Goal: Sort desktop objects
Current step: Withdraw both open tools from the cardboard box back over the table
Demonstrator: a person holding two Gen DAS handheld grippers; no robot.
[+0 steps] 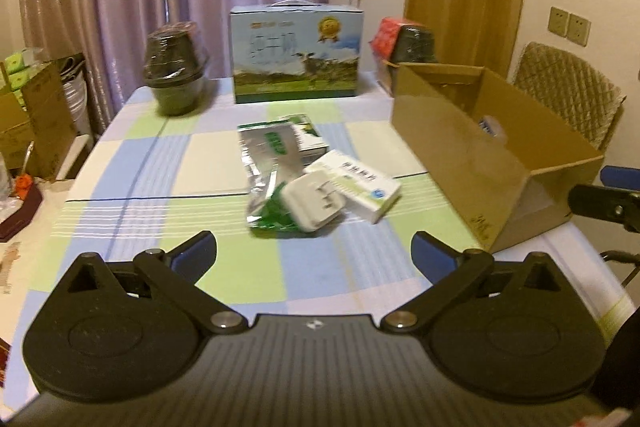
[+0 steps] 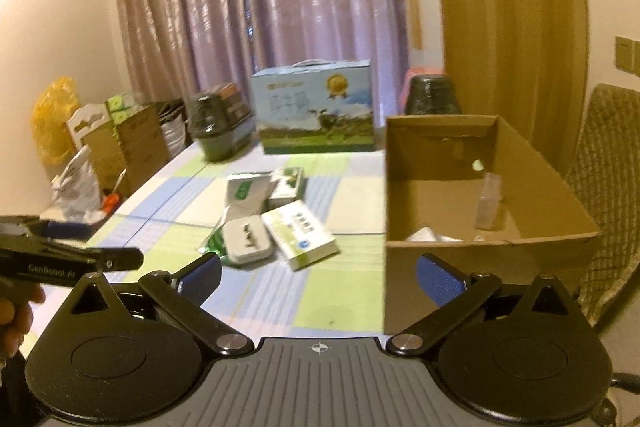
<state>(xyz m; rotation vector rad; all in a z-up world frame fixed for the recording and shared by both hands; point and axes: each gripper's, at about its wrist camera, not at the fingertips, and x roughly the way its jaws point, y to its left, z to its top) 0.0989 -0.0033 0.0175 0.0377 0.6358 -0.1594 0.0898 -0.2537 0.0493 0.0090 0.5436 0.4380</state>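
A small pile lies mid-table: a white plug adapter (image 1: 314, 205) (image 2: 248, 239), a white and green medicine box (image 1: 354, 185) (image 2: 300, 233), a silver foil pouch (image 1: 268, 151) (image 2: 244, 193), a green packet (image 1: 272, 217) and a small green and white box (image 1: 310, 139) (image 2: 286, 187). An open cardboard box (image 1: 472, 155) (image 2: 436, 255) stands to their right, with a few items inside. My left gripper (image 1: 314, 253) is open and empty, just short of the pile. My right gripper (image 2: 318, 277) is open and empty, near the cardboard box's front left corner.
At the table's far edge stand a blue milk carton with a handle (image 1: 296, 57) (image 2: 316, 107), and two dark wrapped pots (image 1: 176, 67) (image 1: 414, 45). A wicker chair (image 1: 568, 87) (image 2: 608, 187) is right of the table. Boxes and bags (image 1: 32, 115) stand left.
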